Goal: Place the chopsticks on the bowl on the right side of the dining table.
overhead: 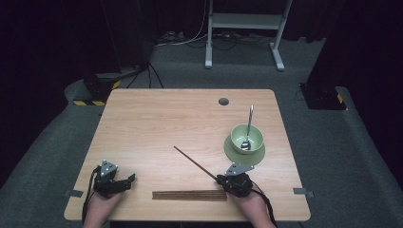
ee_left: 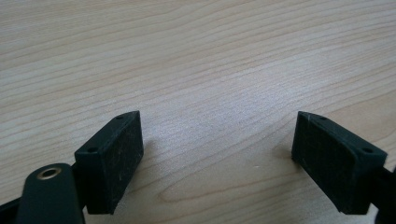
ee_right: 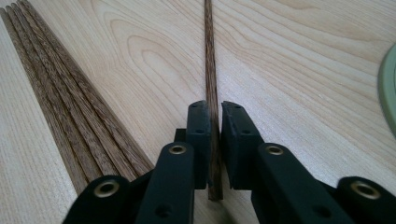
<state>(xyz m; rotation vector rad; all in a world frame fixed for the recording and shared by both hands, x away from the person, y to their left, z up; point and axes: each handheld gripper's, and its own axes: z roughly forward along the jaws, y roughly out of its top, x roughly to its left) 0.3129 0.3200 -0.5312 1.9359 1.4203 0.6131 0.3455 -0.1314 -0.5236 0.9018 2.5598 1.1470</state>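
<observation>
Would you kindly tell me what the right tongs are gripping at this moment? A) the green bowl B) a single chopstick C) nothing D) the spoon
B: the right tongs are shut on a single chopstick, apart from the chopstick bundle; the spoon rests in the bowl.

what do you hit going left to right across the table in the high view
left claw → row of chopsticks lying flat → right claw shut on a single chopstick → green bowl on a green plate, with a spoon standing in the bowl
</observation>
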